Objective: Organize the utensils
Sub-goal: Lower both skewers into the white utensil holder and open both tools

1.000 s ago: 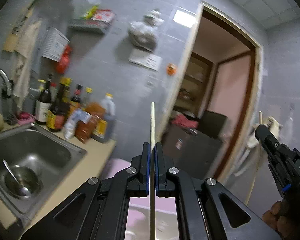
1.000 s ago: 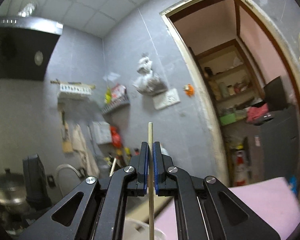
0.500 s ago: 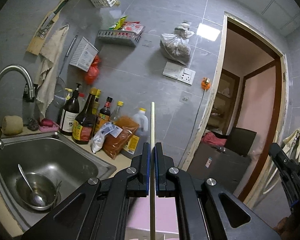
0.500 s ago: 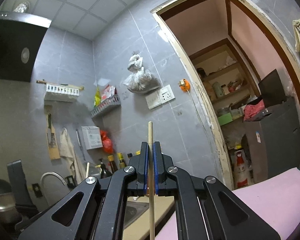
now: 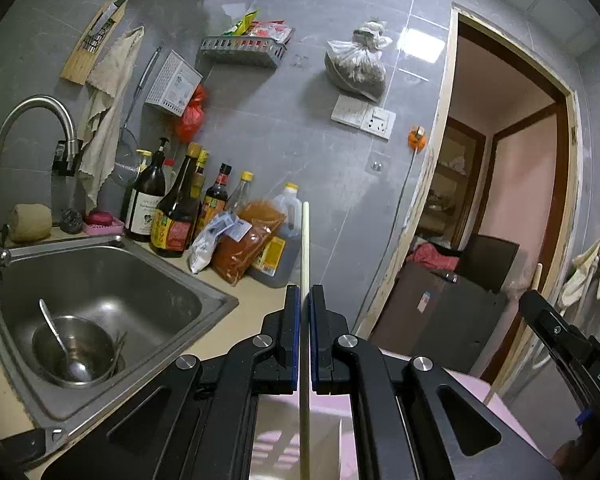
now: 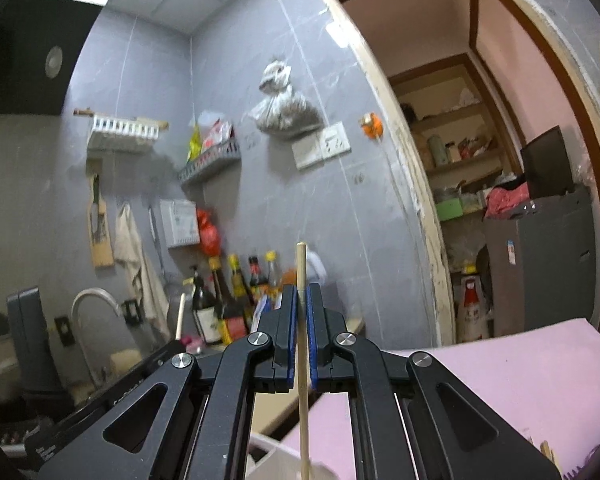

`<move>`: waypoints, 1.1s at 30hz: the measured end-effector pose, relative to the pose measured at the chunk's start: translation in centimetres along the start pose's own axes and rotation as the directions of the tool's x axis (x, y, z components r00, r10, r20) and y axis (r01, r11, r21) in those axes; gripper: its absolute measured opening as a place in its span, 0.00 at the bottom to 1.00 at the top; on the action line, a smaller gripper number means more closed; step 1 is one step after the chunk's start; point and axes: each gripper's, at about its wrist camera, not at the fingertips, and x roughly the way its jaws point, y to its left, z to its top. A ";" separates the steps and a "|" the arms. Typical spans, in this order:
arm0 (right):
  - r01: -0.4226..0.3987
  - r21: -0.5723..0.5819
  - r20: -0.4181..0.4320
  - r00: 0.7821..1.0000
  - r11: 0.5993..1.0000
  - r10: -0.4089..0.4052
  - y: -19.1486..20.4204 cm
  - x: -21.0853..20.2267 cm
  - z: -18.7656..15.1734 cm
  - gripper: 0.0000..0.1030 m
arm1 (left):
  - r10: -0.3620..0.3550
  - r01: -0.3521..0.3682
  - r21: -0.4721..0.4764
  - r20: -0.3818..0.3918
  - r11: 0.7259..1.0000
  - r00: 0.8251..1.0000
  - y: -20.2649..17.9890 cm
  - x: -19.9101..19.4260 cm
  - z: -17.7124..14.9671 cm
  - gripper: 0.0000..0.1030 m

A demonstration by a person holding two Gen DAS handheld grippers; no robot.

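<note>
While the left wrist view faces the sink [image 5: 204,300], the left tongs [image 5: 305,308] are clamped on a pale chopstick [image 5: 305,248], which stands upright between the blue pads and pokes above the tips; sauce bottles [image 5: 172,208] line the desk [image 5: 252,300] behind, and the right tongs' body [image 5: 568,344] shows at the right edge. In the right wrist view, the right tongs [image 6: 302,308] are pinched on a wooden chopstick [image 6: 301,268], upright, tip above the pads, over a pink mat [image 6: 520,380].
</note>
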 end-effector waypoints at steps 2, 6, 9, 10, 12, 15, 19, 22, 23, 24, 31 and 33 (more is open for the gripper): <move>-0.012 -0.016 -0.043 0.999 1.000 0.011 0.2 -0.2 -0.3 0.03 | 0.002 -0.002 0.006 -0.026 1.000 1.000 -0.2 -0.3 -0.5 0.02; -0.026 -0.043 -0.104 0.994 0.999 0.021 0.6 -0.5 -1.0 0.03 | 0.012 -0.010 0.023 -0.074 1.000 0.997 -0.7 -1.0 -1.4 0.02; -0.028 -0.047 -0.145 0.989 0.998 0.021 0.5 -0.6 -1.4 0.03 | 0.015 -0.011 0.035 -0.122 0.999 0.992 -1.0 -1.3 -1.9 0.03; -0.027 -0.044 -0.160 0.987 0.999 0.019 0.4 -0.7 -1.5 0.03 | 0.017 -0.012 0.035 -0.141 0.999 0.990 -1.0 -1.4 -2.0 0.04; -0.023 -0.040 -0.177 0.984 0.999 0.015 0.2 -0.8 -1.8 0.04 | 0.008 -0.004 0.025 -0.173 1.000 0.985 -1.1 -1.5 -2.1 0.05; -0.018 -0.032 -0.194 0.981 0.999 0.012 -0.2 -1.0 -2.0 0.07 | -0.006 0.009 0.015 -0.191 1.000 0.982 -1.3 -2.0 -2.3 0.14; -0.021 -0.021 -0.187 0.982 1.000 0.016 -0.6 -1.8 -1.7 0.22 | -0.037 0.036 -0.010 -0.176 0.999 0.984 -1.8 -3.0 -1.8 0.30; -0.011 -0.030 -0.162 0.987 0.999 0.006 -1.1 -2.9 -1.0 0.25 | -0.037 0.039 0.011 -0.172 0.999 0.984 -2.8 -3.7 -1.2 0.34; -0.005 -0.028 -0.149 0.989 1.000 0.001 -1.3 -3.5 -0.6 0.27 | -0.043 0.047 0.017 -0.169 0.999 0.985 -3.1 -3.9 -0.9 0.36; 0.002 -0.027 -0.136 0.991 1.000 -0.005 -1.6 -4.1 -0.4 0.36 | -0.049 0.054 0.024 -0.163 0.998 0.985 -3.4 -4.2 -0.7 0.39; 0.088 -0.043 -0.069 0.994 0.995 -0.091 -3.9 -8.4 1.8 0.71 | -0.103 0.112 0.070 -0.114 0.991 0.988 -6.4 -6.3 0.1 0.59; 0.126 -0.059 -0.048 0.991 0.990 -0.128 -4.6 -9.9 2.4 0.81 | -0.123 0.130 0.076 -0.099 0.989 0.987 -7.3 -6.9 0.1 0.74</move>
